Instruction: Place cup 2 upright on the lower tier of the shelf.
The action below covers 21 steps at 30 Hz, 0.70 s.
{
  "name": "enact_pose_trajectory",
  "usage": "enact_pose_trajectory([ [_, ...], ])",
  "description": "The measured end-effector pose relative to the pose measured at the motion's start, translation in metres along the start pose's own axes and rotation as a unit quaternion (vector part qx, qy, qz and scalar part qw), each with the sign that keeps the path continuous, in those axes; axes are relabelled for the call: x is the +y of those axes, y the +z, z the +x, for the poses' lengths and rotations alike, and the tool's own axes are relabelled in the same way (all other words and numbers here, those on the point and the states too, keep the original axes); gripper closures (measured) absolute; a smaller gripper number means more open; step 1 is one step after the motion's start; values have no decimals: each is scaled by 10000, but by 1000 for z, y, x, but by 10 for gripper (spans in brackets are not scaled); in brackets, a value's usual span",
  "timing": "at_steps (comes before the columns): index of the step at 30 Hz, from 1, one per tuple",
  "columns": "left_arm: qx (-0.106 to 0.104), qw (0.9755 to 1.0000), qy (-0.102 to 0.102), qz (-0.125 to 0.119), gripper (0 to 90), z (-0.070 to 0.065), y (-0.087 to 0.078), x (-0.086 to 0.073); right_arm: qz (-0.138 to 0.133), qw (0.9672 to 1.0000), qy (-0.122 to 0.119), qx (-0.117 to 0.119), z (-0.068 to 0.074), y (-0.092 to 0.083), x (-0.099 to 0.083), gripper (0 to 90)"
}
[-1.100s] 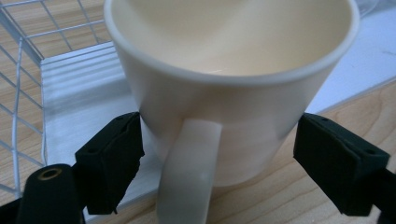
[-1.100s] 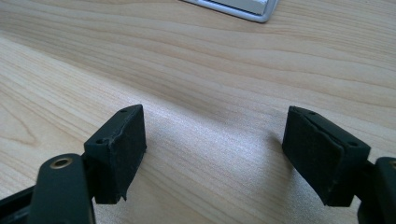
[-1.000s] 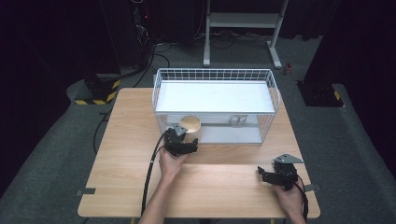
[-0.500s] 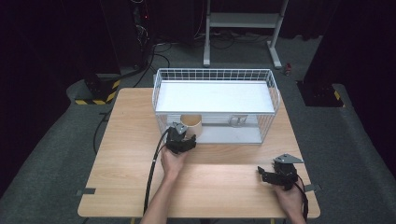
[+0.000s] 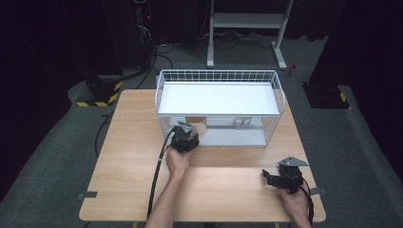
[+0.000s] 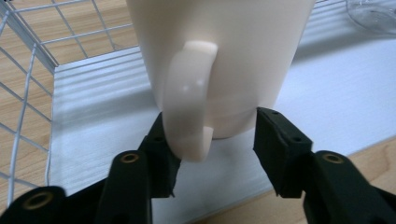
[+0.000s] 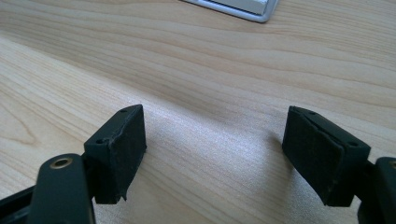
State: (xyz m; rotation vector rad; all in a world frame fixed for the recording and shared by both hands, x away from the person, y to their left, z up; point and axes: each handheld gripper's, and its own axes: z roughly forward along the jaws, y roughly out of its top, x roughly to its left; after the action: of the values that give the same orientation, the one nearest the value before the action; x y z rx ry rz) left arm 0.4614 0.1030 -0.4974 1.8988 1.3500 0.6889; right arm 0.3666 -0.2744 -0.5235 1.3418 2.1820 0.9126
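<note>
A cream mug (image 6: 219,56) with its handle (image 6: 187,102) facing me stands on the white lower floor (image 6: 336,88) of a wire rack (image 5: 218,76). In the high view the mug (image 5: 196,124) sits at the rack's front left, under the upper shelf. My left gripper (image 5: 187,133) reaches in to it. Its jaws have just been closing with the mug between them, and both pads (image 6: 275,135) now press on the mug's base, the left one behind the handle. My right gripper (image 5: 273,179) rests open over bare wood, and its gap (image 7: 215,154) holds nothing.
A clear glass item (image 5: 242,122) stands on the rack's lower floor, right of the mug; its edge (image 6: 373,14) lies at the top right of the left gripper view. The wooden table (image 5: 128,142) spreads left of and in front of the rack. Cables trail from both grippers.
The left gripper has edged a little toward the rack and now sits against the mug. The right gripper has not moved.
</note>
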Motion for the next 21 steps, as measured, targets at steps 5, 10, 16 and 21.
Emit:
enact_pose_trajectory([
  [5,30,9999,-31,115,605,0,6,1,0,10000,-1,-1,0,0,0,216],
  [10,69,9997,48,221,639,0,10,7,0,10000,0,-1,0,0,0,216],
  [16,67,9997,-63,231,674,1,15,7,0,10000,0,-1,0,0,0,216],
  [21,66,9995,-58,305,687,1,19,10,-1,10000,-1,-1,0,0,0,216],
])
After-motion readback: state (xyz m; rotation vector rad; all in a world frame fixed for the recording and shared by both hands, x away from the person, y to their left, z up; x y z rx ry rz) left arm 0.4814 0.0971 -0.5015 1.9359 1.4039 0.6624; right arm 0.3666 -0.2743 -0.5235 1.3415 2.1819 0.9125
